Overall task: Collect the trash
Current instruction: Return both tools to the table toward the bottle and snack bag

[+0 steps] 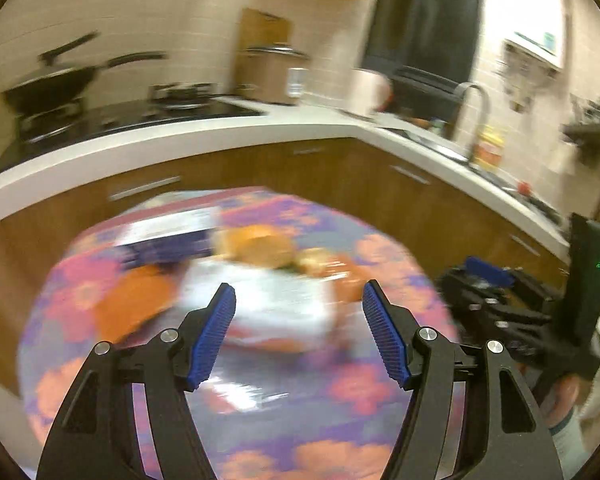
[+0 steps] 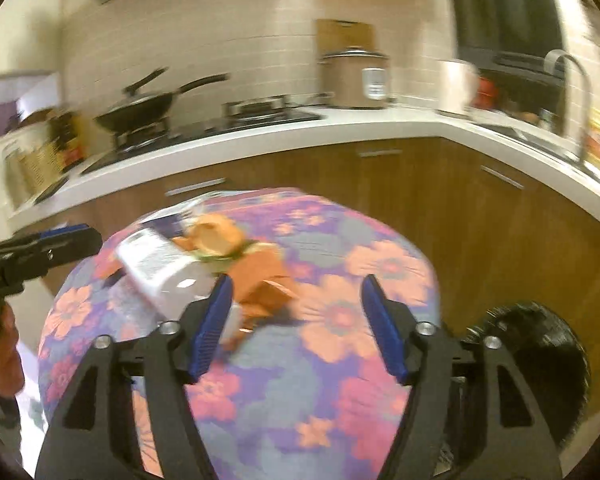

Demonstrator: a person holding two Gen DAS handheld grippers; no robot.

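A small round table with a purple and orange flowered cloth point(image 1: 340, 392) point(image 2: 340, 380) carries a heap of trash. In the blurred left wrist view I see a white plastic wrapper point(image 1: 268, 300), orange peel point(image 1: 260, 244) and an orange scrap point(image 1: 136, 304). In the right wrist view there is a white carton or bottle point(image 2: 160, 264), orange peel point(image 2: 216, 232) and crumpled orange paper point(image 2: 268, 284). My left gripper point(image 1: 299, 336) is open and empty, above the table in front of the wrapper. My right gripper point(image 2: 296, 328) is open and empty, just right of the heap.
A white L-shaped kitchen counter point(image 2: 260, 136) with brown cabinets stands behind the table, holding a wok point(image 2: 140, 108), a rice cooker point(image 2: 356, 76) and a sink tap point(image 2: 572, 80). A dark round bin point(image 2: 540, 360) sits on the floor right of the table.
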